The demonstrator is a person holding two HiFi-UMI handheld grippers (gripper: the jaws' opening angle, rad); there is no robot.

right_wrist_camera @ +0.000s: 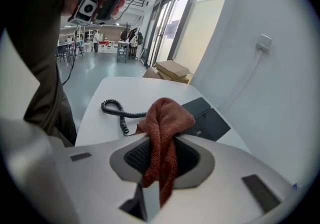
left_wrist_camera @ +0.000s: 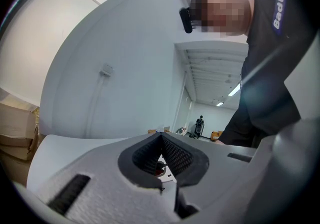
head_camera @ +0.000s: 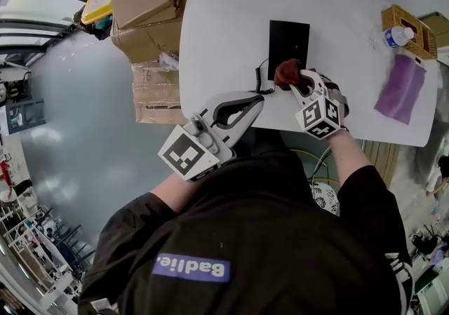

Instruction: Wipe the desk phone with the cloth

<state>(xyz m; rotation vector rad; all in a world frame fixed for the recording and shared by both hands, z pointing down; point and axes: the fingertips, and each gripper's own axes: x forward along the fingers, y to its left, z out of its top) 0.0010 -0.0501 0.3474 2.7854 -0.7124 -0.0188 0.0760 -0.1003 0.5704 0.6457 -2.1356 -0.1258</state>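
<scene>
The black desk phone [head_camera: 288, 47] lies flat on the white table [head_camera: 224, 26], and its coiled cord [head_camera: 261, 79] runs off its near left corner. My right gripper [head_camera: 300, 82] is shut on a rust-red cloth [head_camera: 285, 71] just in front of the phone's near edge. In the right gripper view the cloth [right_wrist_camera: 165, 118] hangs bunched from the right gripper [right_wrist_camera: 160, 144], with the phone [right_wrist_camera: 207, 118] and cord [right_wrist_camera: 117, 111] beyond. My left gripper [head_camera: 258, 99] hovers at the table's front edge, left of the cord. Its jaws meet and hold nothing; the left gripper [left_wrist_camera: 161, 140] points up at the wall.
A purple cloth [head_camera: 400, 88] lies at the table's right end, next to a wicker basket [head_camera: 414, 31] holding a bottle [head_camera: 397, 35]. Cardboard boxes [head_camera: 144, 5] are stacked on the floor off the table's left end.
</scene>
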